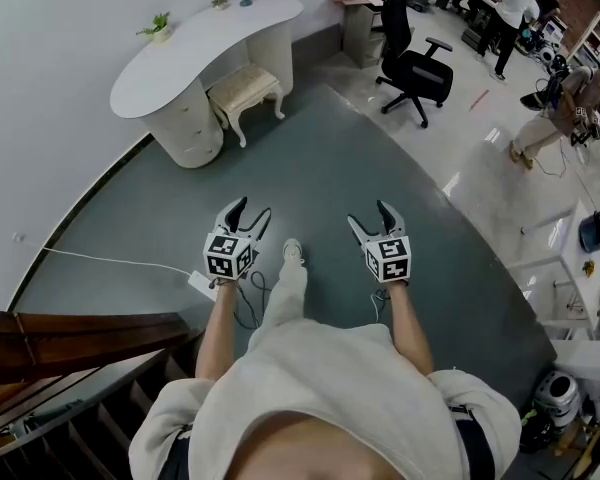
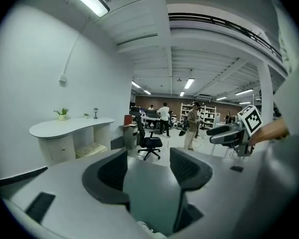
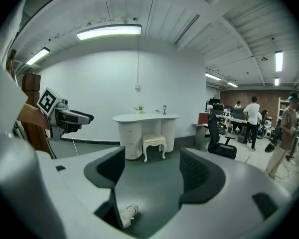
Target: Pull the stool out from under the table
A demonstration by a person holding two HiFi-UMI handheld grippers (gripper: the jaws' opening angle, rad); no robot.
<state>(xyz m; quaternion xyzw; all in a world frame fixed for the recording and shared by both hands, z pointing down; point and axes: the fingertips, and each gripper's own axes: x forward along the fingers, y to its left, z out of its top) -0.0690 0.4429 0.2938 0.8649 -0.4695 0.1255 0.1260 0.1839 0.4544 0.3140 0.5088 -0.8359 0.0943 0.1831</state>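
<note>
A cream stool (image 1: 246,90) with a cushioned seat stands half tucked under the curved white table (image 1: 195,43) against the far wall. It also shows in the right gripper view, where the stool (image 3: 154,142) sits below the table (image 3: 145,117), and at the left of the left gripper view as the stool (image 2: 91,150). My left gripper (image 1: 253,208) and right gripper (image 1: 368,214) are held side by side over the dark floor, several steps short of the stool. Both stand open with nothing between the jaws, as the left gripper (image 2: 148,168) and right gripper (image 3: 152,171) show.
A black office chair (image 1: 417,68) stands right of the table. People work at desks at the back right (image 1: 515,8). A white power strip (image 1: 202,284) and its cable lie on the floor by my left arm. A wooden stair rail (image 1: 70,338) is at lower left.
</note>
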